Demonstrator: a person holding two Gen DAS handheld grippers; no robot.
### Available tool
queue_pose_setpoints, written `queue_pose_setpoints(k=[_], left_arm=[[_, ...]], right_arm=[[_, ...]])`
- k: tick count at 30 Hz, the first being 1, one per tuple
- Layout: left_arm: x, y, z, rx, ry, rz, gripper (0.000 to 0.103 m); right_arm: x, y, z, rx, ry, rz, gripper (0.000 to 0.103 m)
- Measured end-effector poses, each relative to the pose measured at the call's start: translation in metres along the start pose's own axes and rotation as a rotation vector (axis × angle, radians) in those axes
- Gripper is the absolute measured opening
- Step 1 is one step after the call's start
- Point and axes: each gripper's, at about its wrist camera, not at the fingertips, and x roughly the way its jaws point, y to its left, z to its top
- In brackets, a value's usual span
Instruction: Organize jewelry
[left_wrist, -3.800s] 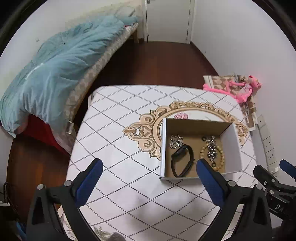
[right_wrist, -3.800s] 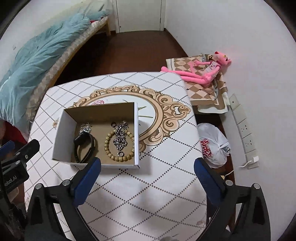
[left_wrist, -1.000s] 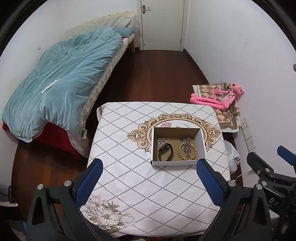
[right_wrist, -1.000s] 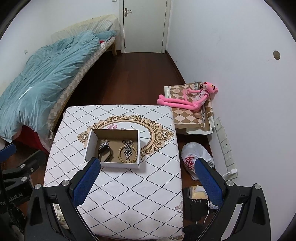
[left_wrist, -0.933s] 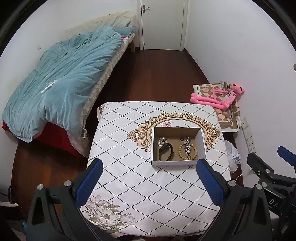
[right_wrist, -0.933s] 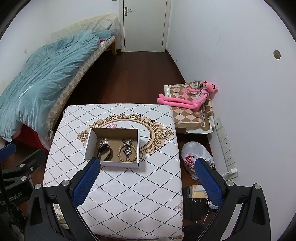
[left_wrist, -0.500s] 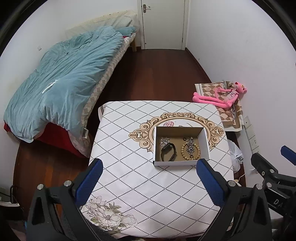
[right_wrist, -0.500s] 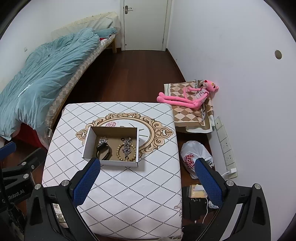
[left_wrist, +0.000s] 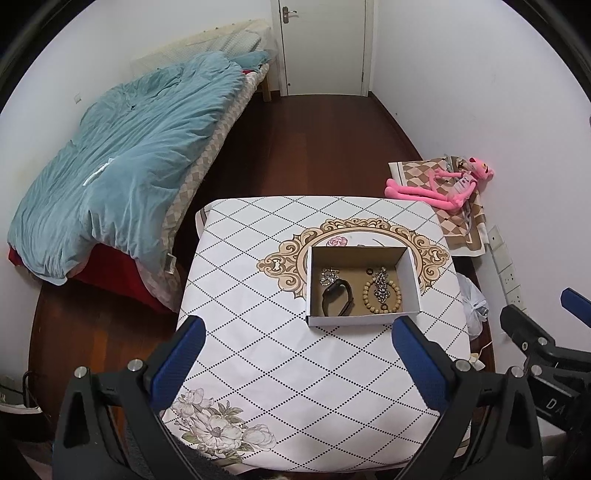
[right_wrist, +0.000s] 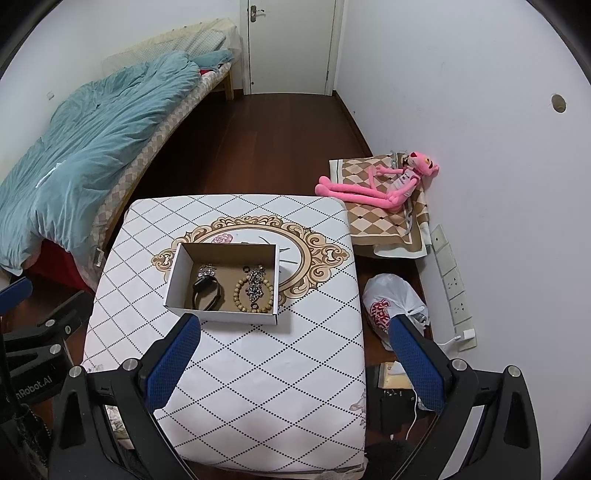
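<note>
Jewelry box (left_wrist: 364, 286): open cardboard tray, white outside, brown inside, sitting on the table (left_wrist: 258, 332) toward its far right part, over the gold ornamental frame printed on the cloth. Its left half holds a black wristband (left_wrist: 336, 298) lying flat, with a small silver cluster (left_wrist: 327, 275) just beyond it. The right half holds a ring of tan wooden beads (left_wrist: 382, 297) with a silver chain (left_wrist: 380, 284) heaped across it; small dark rings lie beside the chain, too small to make out.

Left gripper (left_wrist: 295, 363): blue-padded fingers spread wide apart, nothing between them, touching nothing; it hangs above the table's near edge, with the box ahead, well apart.

Right gripper (right_wrist: 291, 363): fingers likewise spread wide, holding nothing, above the near right part of the table; the box (right_wrist: 223, 282) lies ahead and to its left.

Surroundings: bed with a blue quilt (left_wrist: 125, 155) left of the table, a pink plush toy (right_wrist: 384, 182) on a checked mat against the right wall, and a white plastic bag (right_wrist: 393, 302) on the floor by the table's right edge.
</note>
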Motion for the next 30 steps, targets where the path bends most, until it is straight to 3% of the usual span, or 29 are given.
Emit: queue_pose_setpoints(k=[30], left_arm=[[-0.012, -0.002, -0.001, 0.0, -0.018, 0.009, 0.103]], right_arm=[[-0.01, -0.004, 0.004, 0.004, -0.019, 0.006, 0.103]])
